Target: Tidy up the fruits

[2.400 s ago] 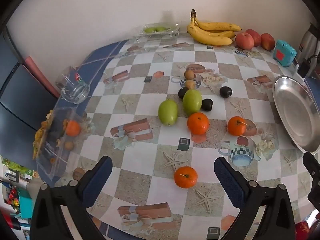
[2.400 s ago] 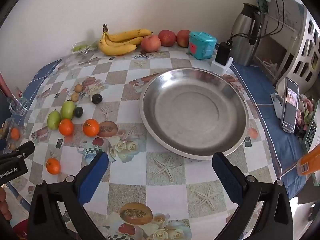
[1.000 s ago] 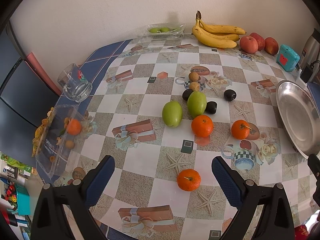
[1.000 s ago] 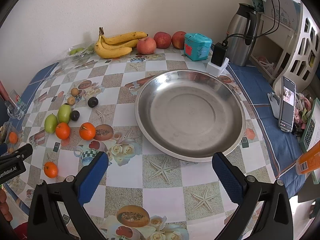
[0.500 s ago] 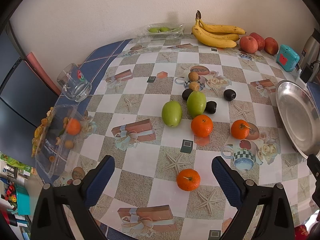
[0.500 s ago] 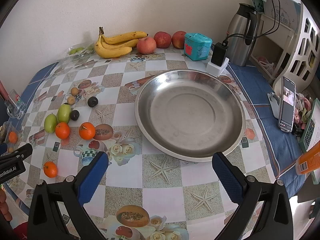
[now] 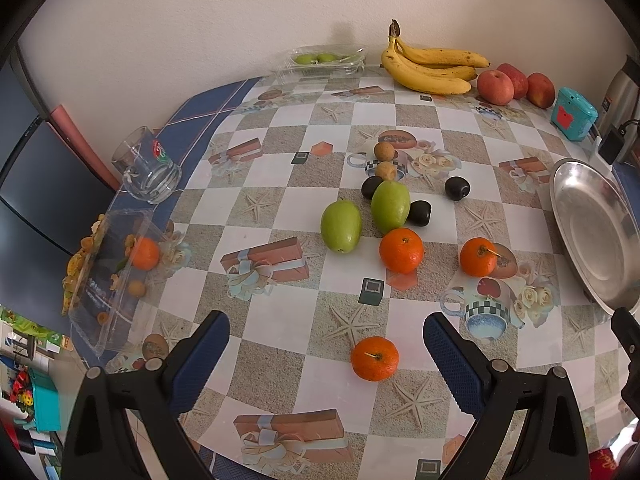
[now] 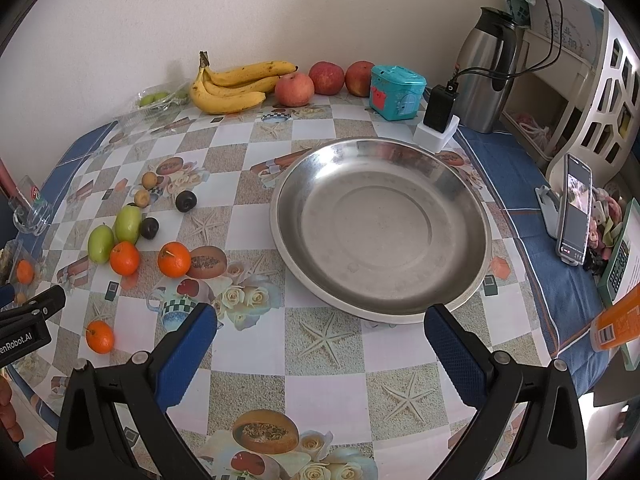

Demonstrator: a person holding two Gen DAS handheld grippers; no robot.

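Observation:
Loose fruit lies on the checked tablecloth: a near orange [image 7: 375, 358] [image 8: 100, 336], two more oranges [image 7: 401, 250] [image 7: 477, 257], two green fruits [image 7: 341, 225] [image 7: 390, 206], three dark plums [image 7: 457, 188] and two small brown fruits [image 7: 385, 171]. Bananas [image 7: 430, 68] [image 8: 232, 86] and three apples [image 7: 495, 87] [image 8: 294, 89] sit at the back. A large empty steel plate [image 8: 380, 224] [image 7: 592, 216] lies at the right. My left gripper [image 7: 326, 354] is open and empty, just short of the near orange. My right gripper [image 8: 320, 346] is open and empty before the plate.
A glass mug [image 7: 146, 170] and a clear tray [image 7: 108, 272] holding an orange sit at the left edge. A clear box of green fruit [image 7: 320, 60] is at the back. A teal box [image 8: 396, 92], charger [image 8: 440, 110], kettle [image 8: 486, 68] and phone [image 8: 574, 208] stand on the right.
Both views have shifted slightly; the left gripper has pulled back and up a little. Both grippers stay open and no fruit has moved.

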